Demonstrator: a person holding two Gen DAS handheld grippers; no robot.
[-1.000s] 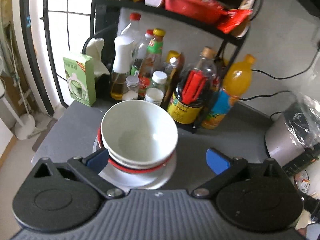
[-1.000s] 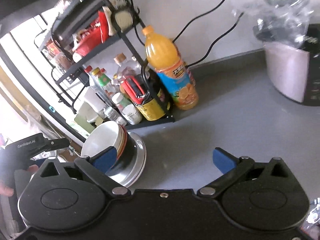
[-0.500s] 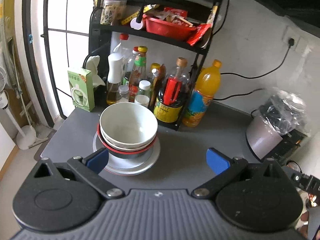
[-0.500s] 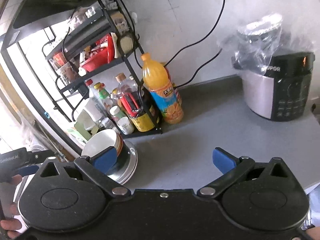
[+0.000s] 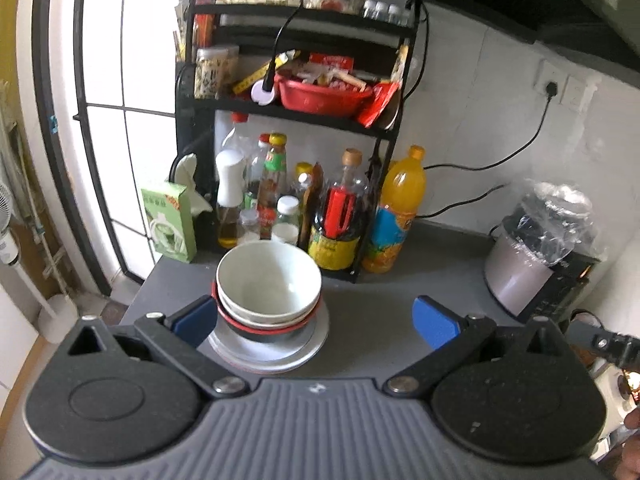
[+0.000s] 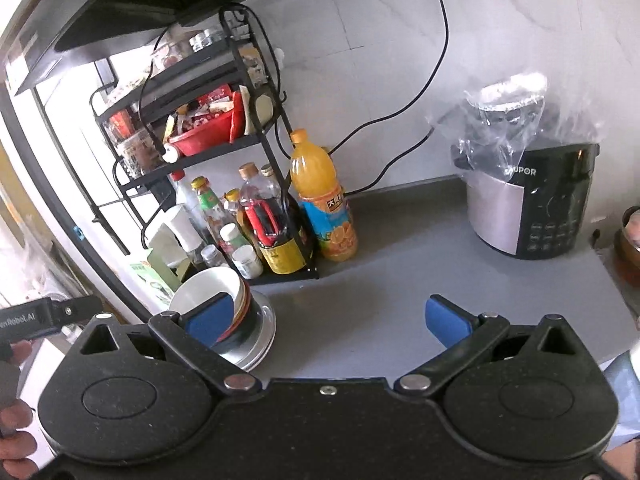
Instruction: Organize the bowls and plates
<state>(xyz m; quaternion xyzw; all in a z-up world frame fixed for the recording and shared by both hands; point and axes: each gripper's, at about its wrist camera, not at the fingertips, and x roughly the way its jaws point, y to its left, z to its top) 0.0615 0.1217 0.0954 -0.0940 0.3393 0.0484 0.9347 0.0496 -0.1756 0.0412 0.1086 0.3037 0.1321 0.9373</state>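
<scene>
A stack of bowls point(image 5: 269, 284), white ones nested in a red-rimmed dark one, sits on stacked silver plates point(image 5: 280, 354) on the grey counter. The stack also shows in the right wrist view point(image 6: 212, 292), on its plates point(image 6: 260, 332), at the left. My left gripper point(image 5: 316, 318) is open and empty, held back from and above the stack. My right gripper point(image 6: 328, 316) is open and empty, above the counter to the right of the stack.
A black shelf rack point(image 5: 288, 112) with sauce bottles and a red basket stands behind the stack. An orange drink bottle point(image 5: 396, 216) and a green box point(image 5: 170, 220) flank it. A rice cooker point(image 6: 532, 208) under plastic stands at the right. The counter's left edge point(image 5: 140, 300) is near the stack.
Both grippers have pulled back and risen away from the bowl stack, which now looks smaller and farther. Both stay open. The stack has not moved.
</scene>
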